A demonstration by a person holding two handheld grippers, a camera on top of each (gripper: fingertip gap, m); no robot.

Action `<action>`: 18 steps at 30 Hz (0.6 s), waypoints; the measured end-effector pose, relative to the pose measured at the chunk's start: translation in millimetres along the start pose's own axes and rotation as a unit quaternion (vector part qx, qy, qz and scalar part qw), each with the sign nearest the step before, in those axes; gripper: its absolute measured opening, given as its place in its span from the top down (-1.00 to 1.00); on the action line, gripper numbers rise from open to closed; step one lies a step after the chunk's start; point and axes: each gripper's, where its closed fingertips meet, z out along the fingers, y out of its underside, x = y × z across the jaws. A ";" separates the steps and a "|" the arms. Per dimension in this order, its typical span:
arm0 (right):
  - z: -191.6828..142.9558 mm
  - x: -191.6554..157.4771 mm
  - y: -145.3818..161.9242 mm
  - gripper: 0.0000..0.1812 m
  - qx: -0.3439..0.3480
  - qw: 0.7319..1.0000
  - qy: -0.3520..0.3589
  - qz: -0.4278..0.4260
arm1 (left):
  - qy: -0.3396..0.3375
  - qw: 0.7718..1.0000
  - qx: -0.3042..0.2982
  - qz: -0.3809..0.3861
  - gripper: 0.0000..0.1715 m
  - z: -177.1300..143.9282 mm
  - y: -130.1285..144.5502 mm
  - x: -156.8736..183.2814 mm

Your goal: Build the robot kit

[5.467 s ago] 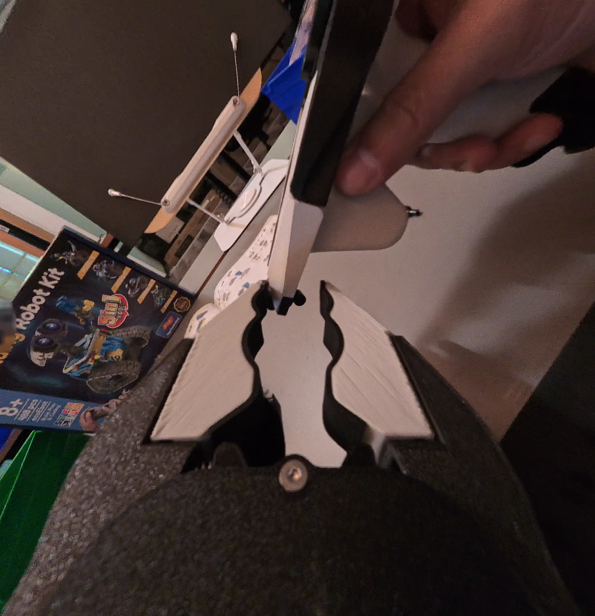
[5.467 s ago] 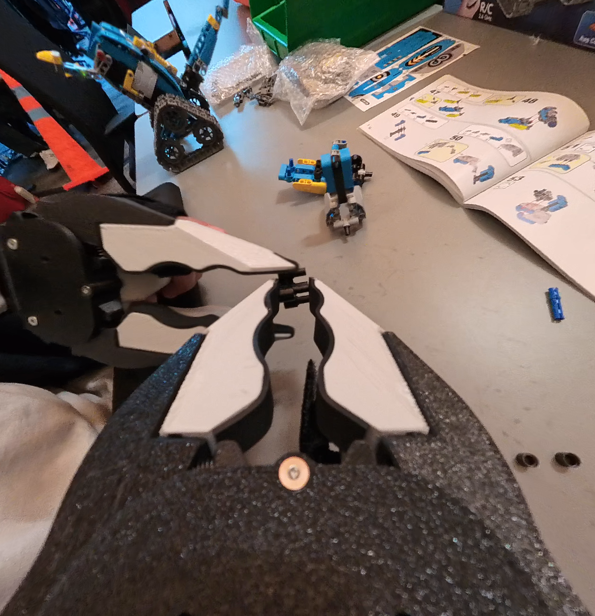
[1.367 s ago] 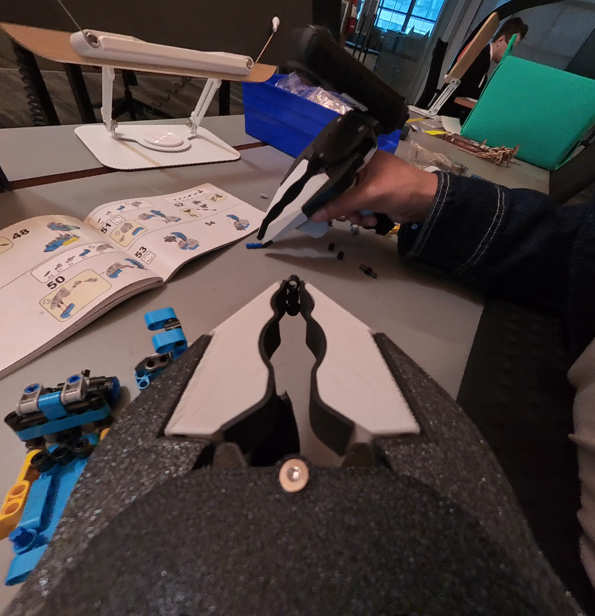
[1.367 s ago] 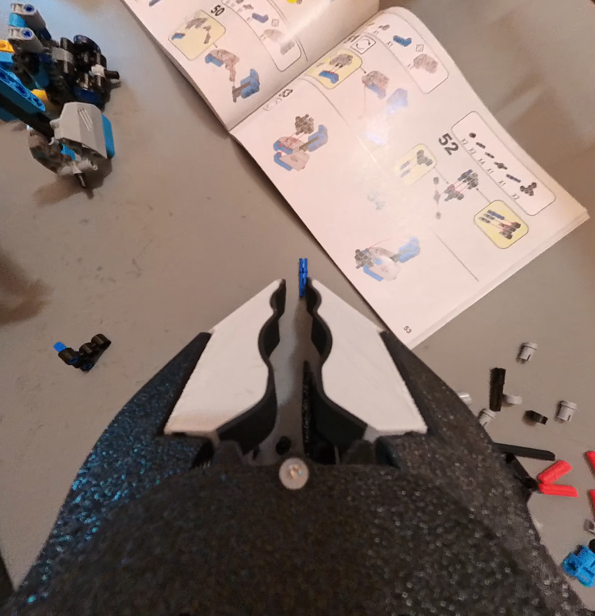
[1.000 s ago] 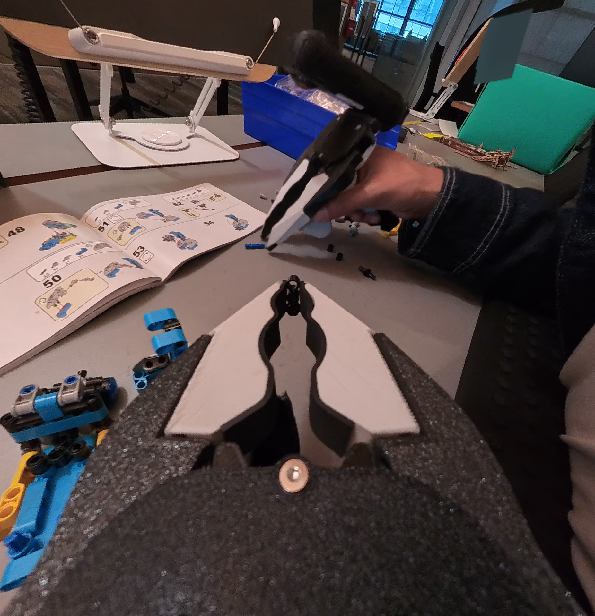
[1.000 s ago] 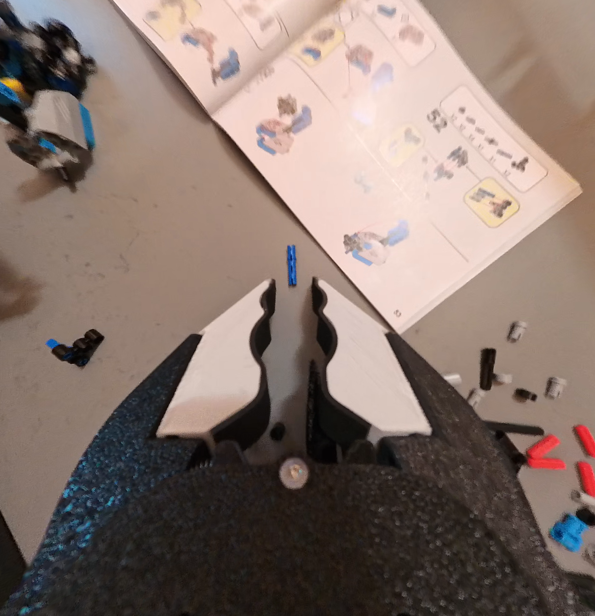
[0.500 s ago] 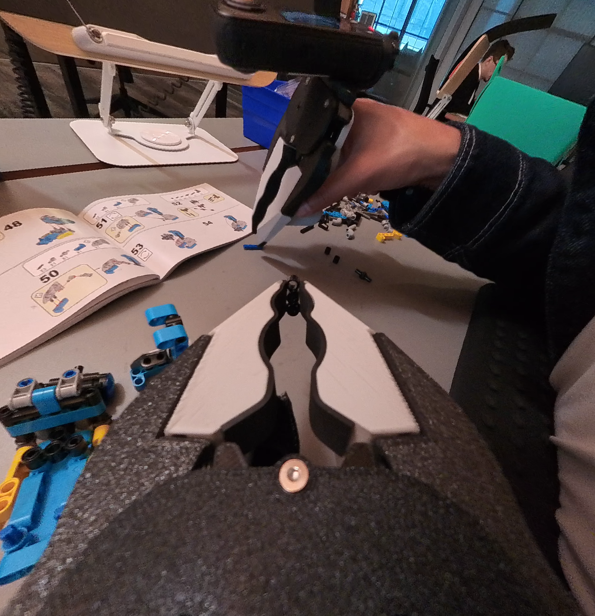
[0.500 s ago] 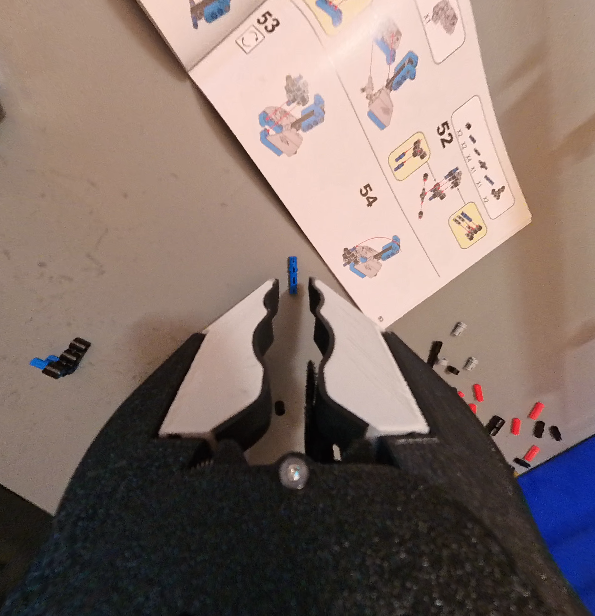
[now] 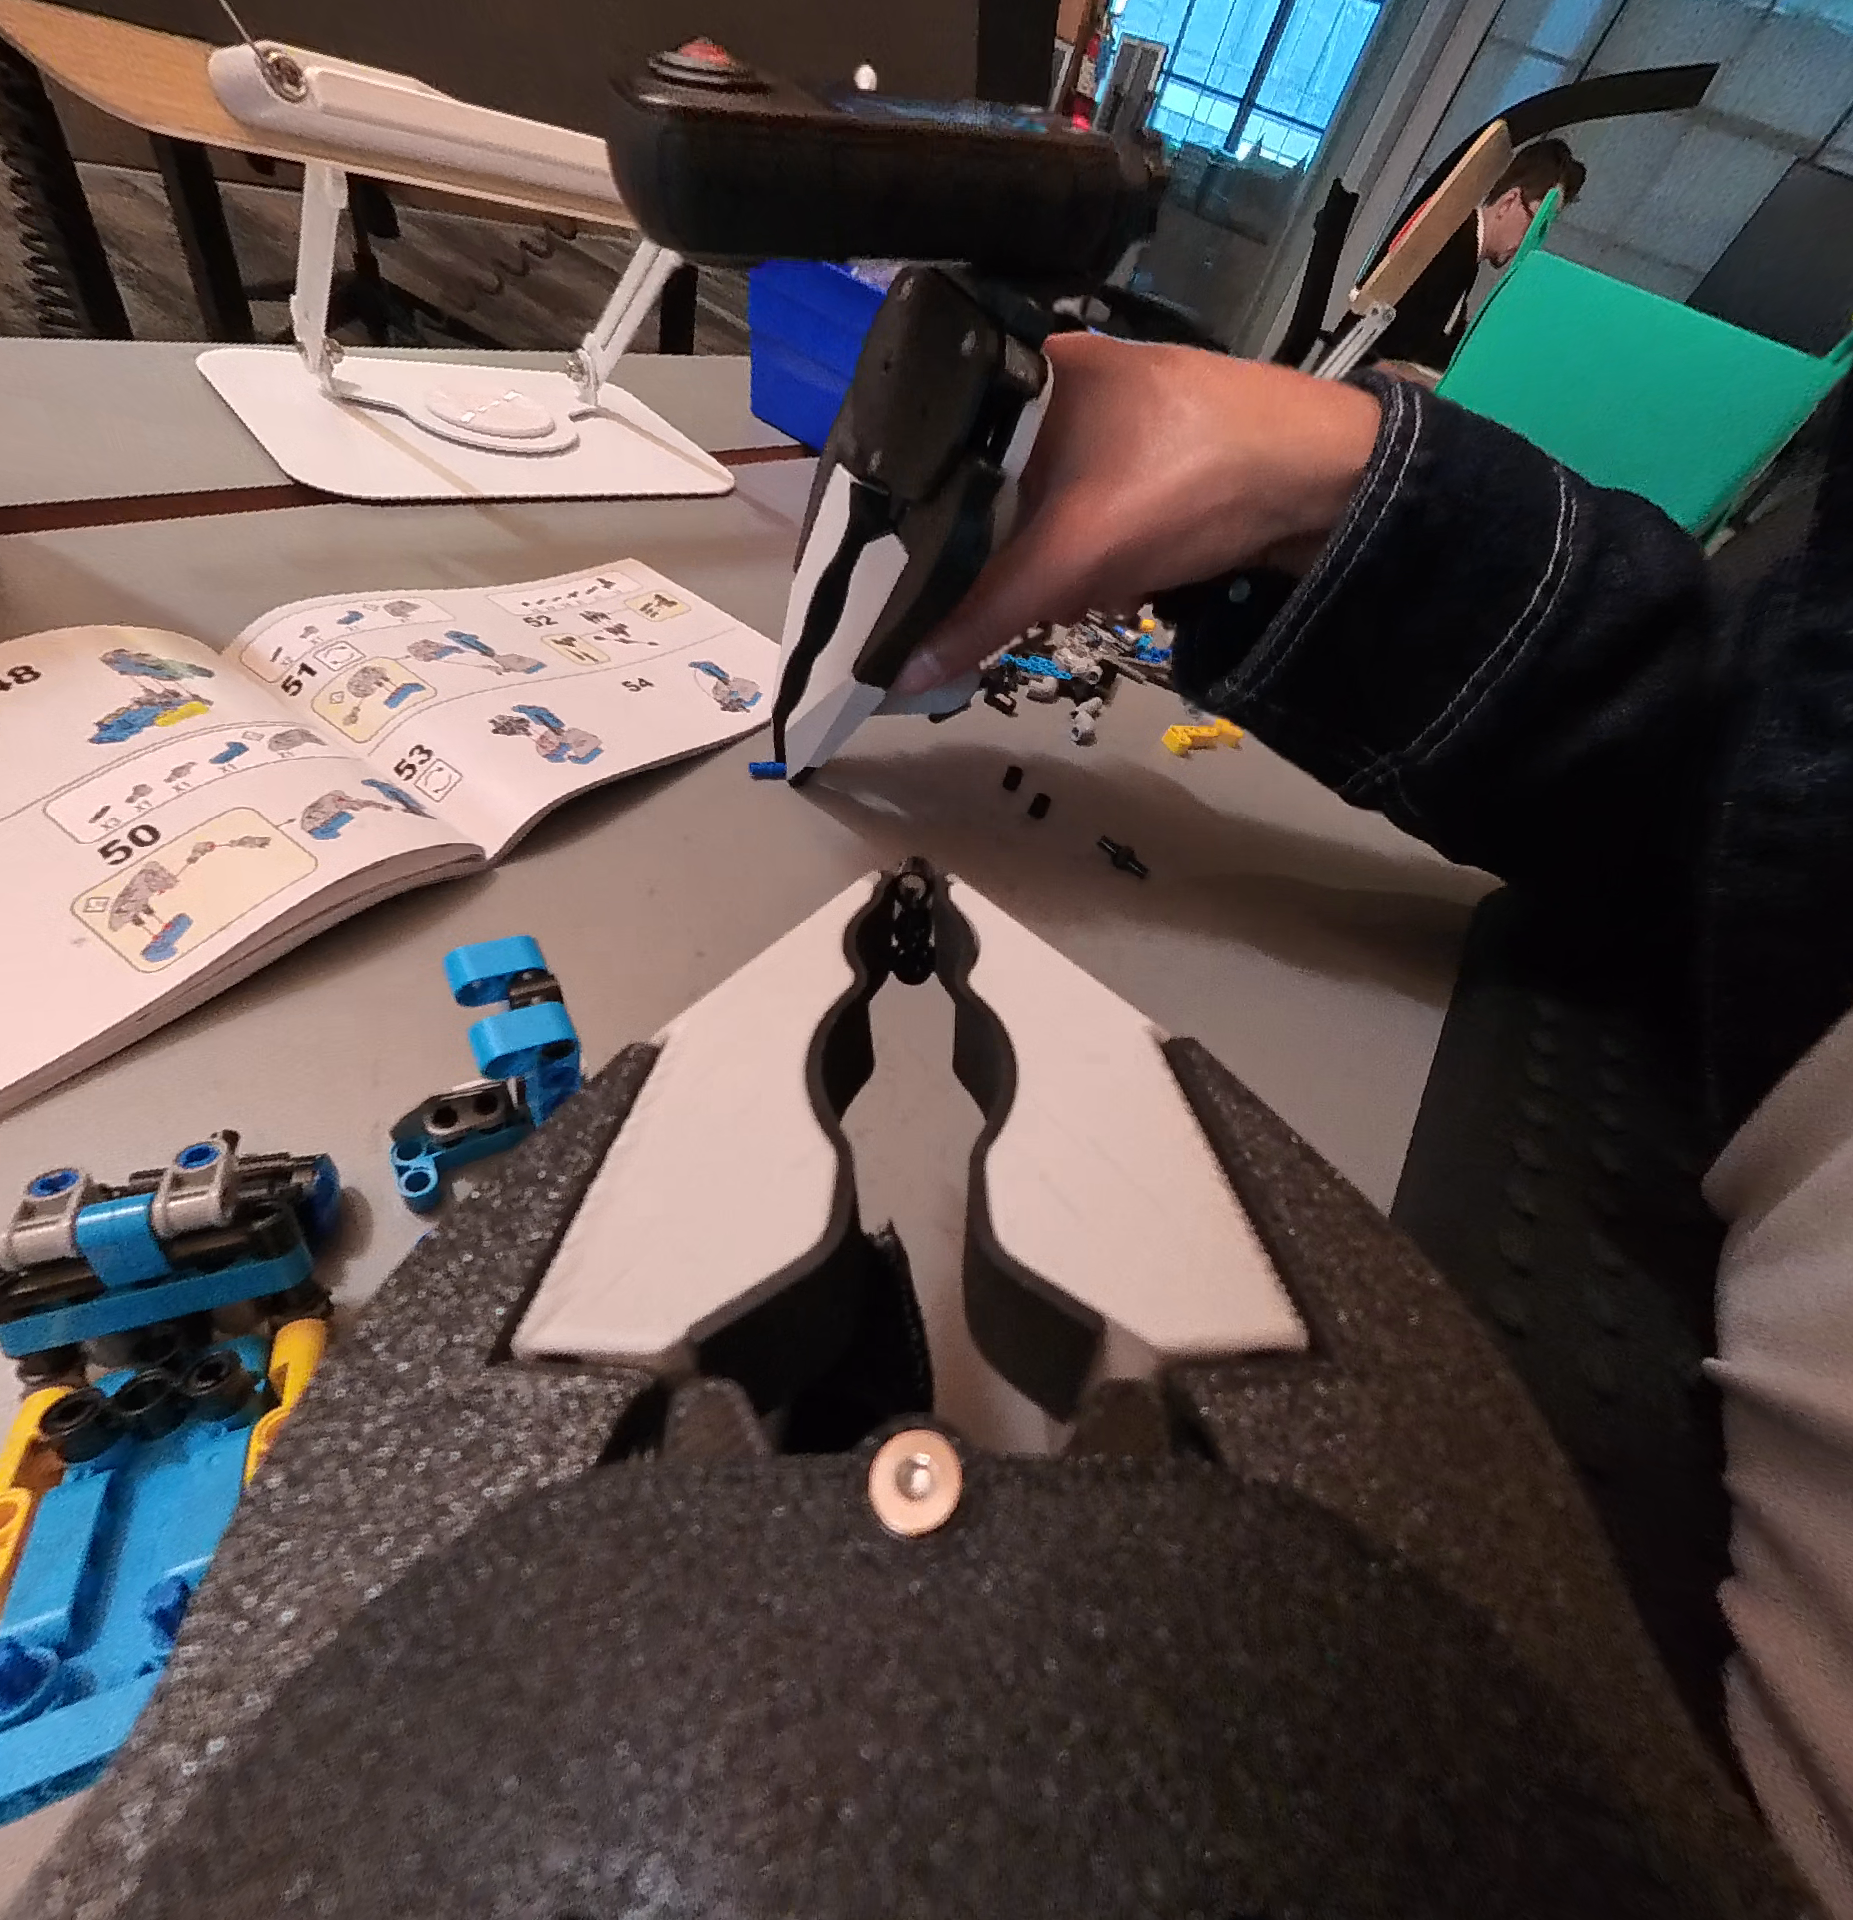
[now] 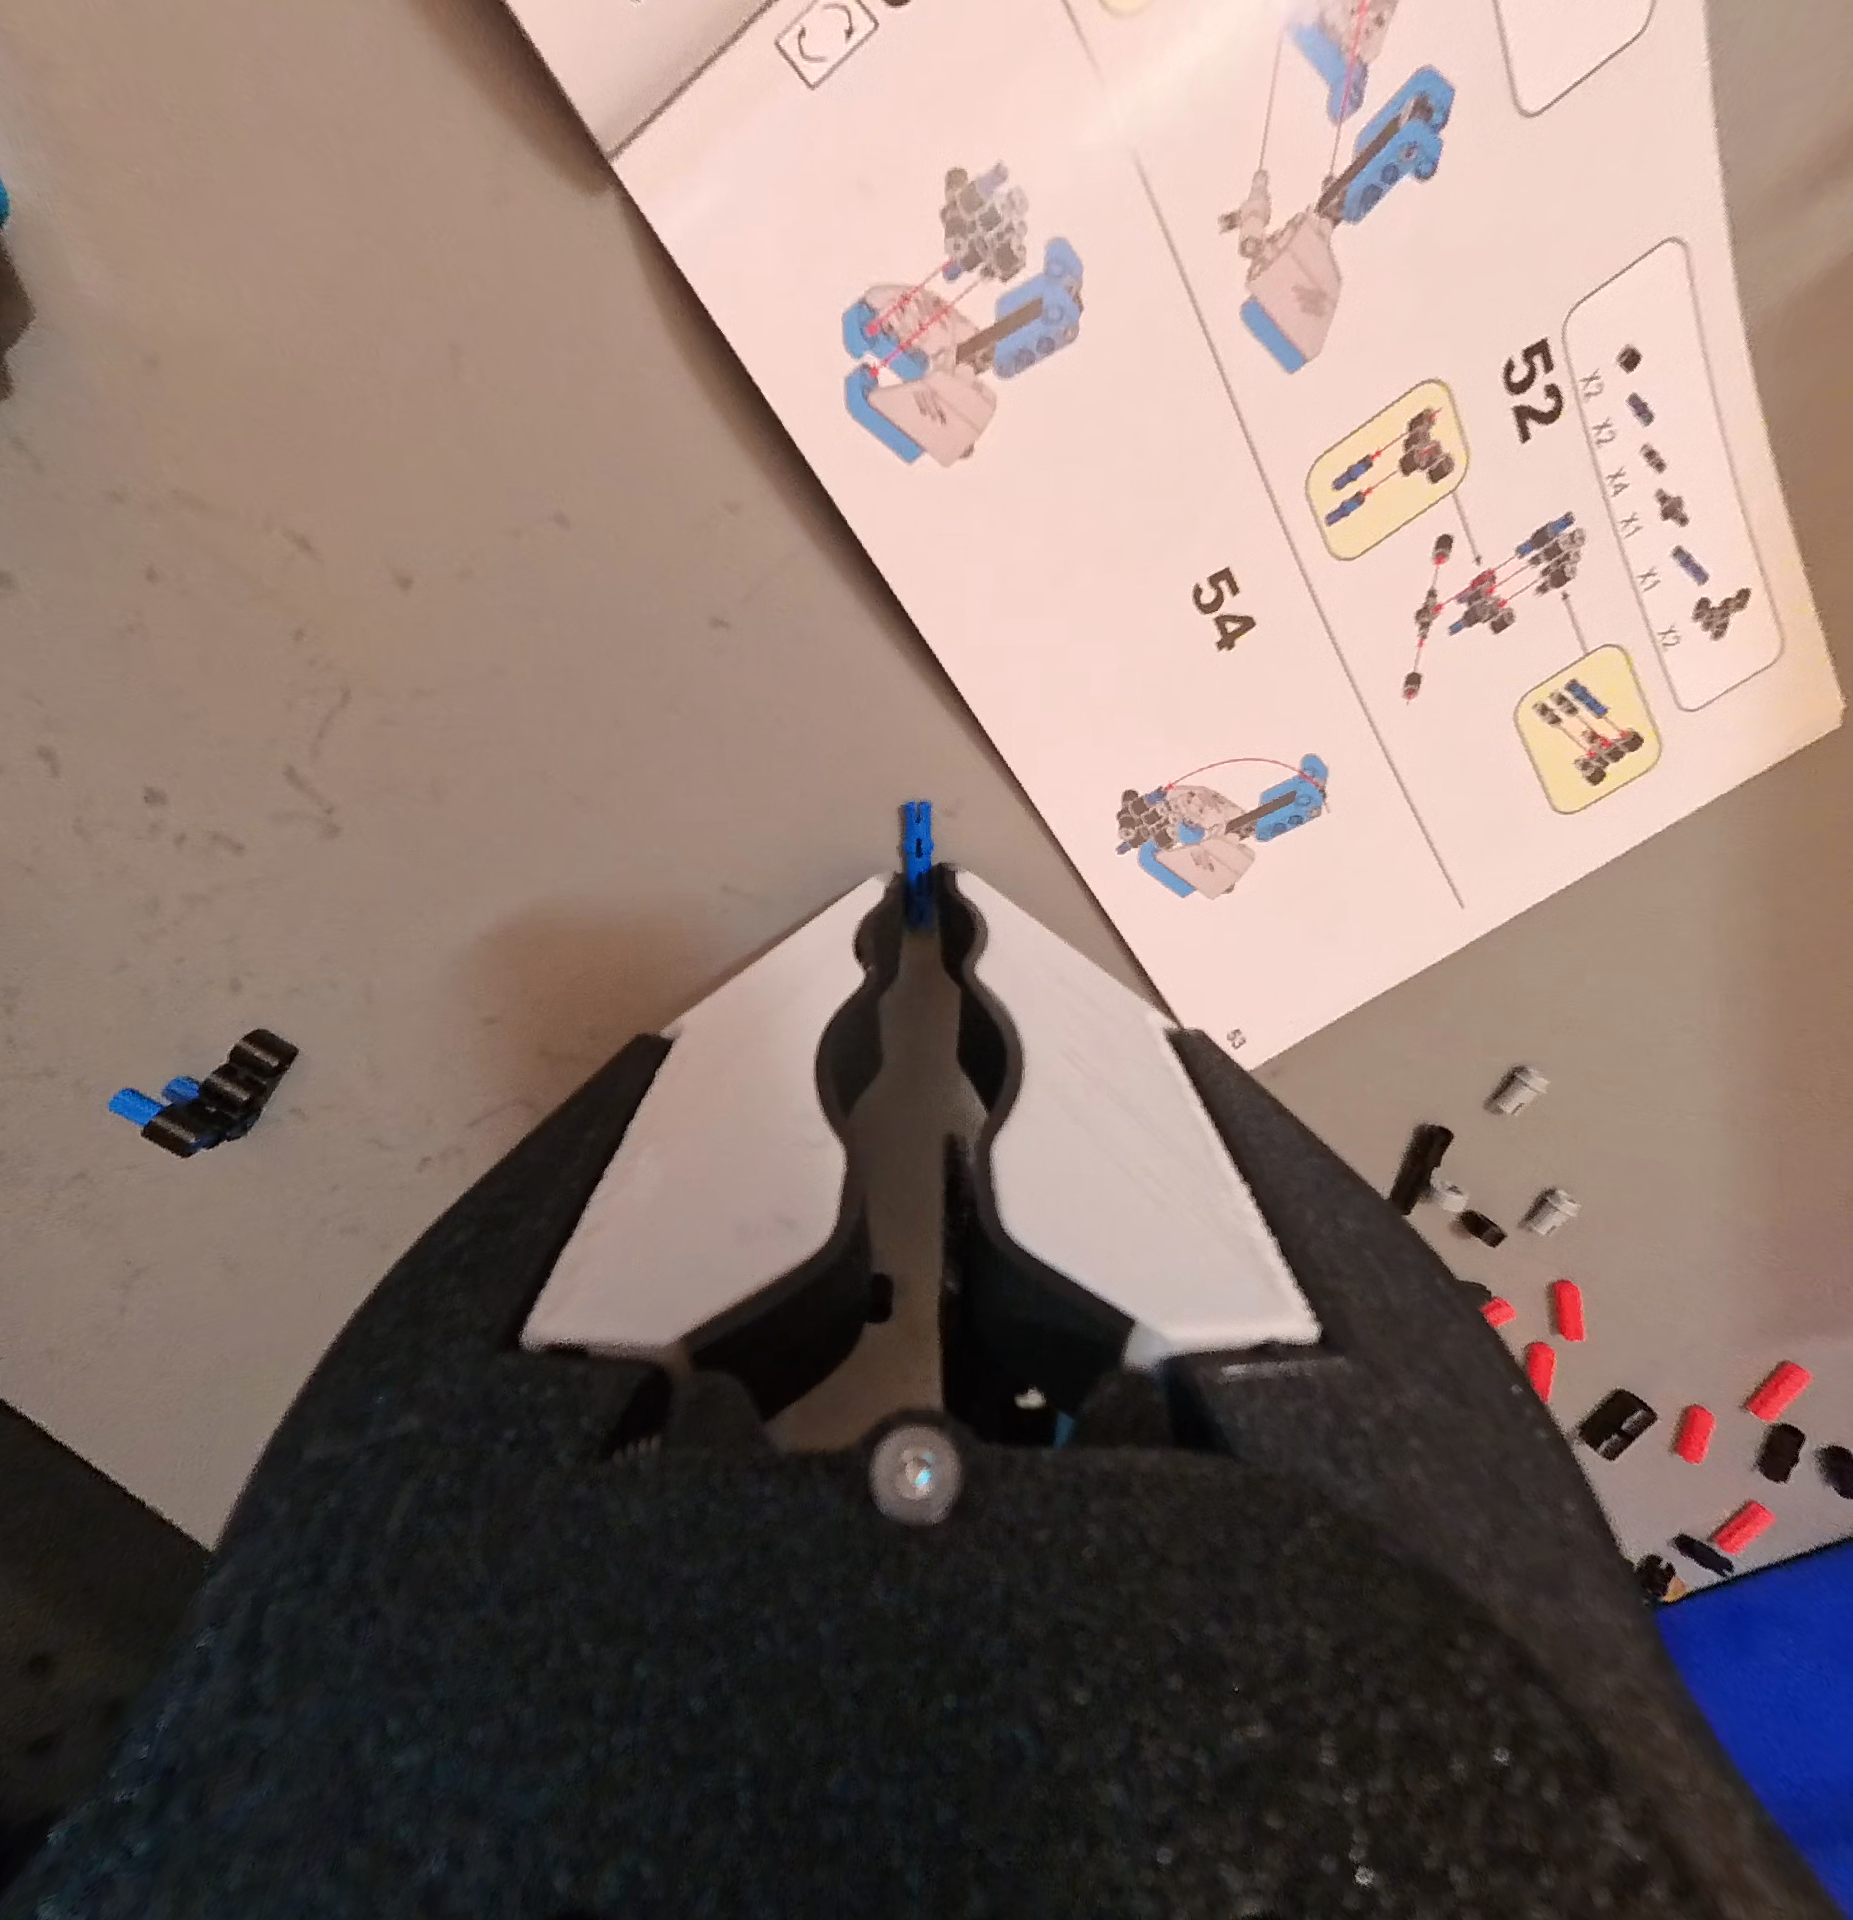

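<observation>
Here, my right gripper (image 10: 917,883) had its jaws pressed together on a small blue pin (image 10: 916,847), pinching its near end while the far end stuck out past the tips over the grey table (image 10: 330,623). The open instruction booklet (image 10: 1265,468) lay just to the right of the pin, and loose red and black pins (image 10: 1628,1403) were scattered near right. A black connector with a blue pin (image 10: 210,1096) sat well off to the left. My left gripper (image 9: 909,914) was closed on a small black connector piece (image 9: 909,935), held above the table. A blue and yellow assembly (image 9: 122,1351) lay near left, and a blue and black subassembly (image 9: 496,1049) just beside my left finger.
</observation>
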 end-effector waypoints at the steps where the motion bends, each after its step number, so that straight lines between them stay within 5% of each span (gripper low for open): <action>1: 0.1 -0.2 -0.4 0.94 -0.002 1.000 -0.004 -0.003 | -0.003 1.000 0.000 0.002 0.92 0.0 0.1 -0.7; 4: -0.3 1.0 -1.5 0.97 0.008 0.999 -0.017 -0.028 | -0.015 1.000 0.006 0.005 0.92 -1.0 -1.6 -5.3; 6: -11.7 -7.3 -13.9 0.97 0.080 0.996 -0.034 -0.023 | -0.028 0.999 0.014 0.003 0.92 -3.4 -4.5 -11.1; 9: -56.2 -67.1 -44.2 0.96 0.255 0.955 -0.150 -0.035 | -0.061 0.998 0.023 -0.006 0.92 -7.4 -7.5 -24.1; 11: -84.6 -117.8 -52.4 0.96 0.343 0.903 -0.255 -0.041 | -0.093 0.995 0.018 -0.003 0.92 -9.9 -6.2 -33.4; 18: -89.7 -170.5 -58.0 0.96 0.435 0.862 -0.261 -0.002 | -0.136 0.988 0.008 0.079 0.92 -9.9 -7.0 -26.8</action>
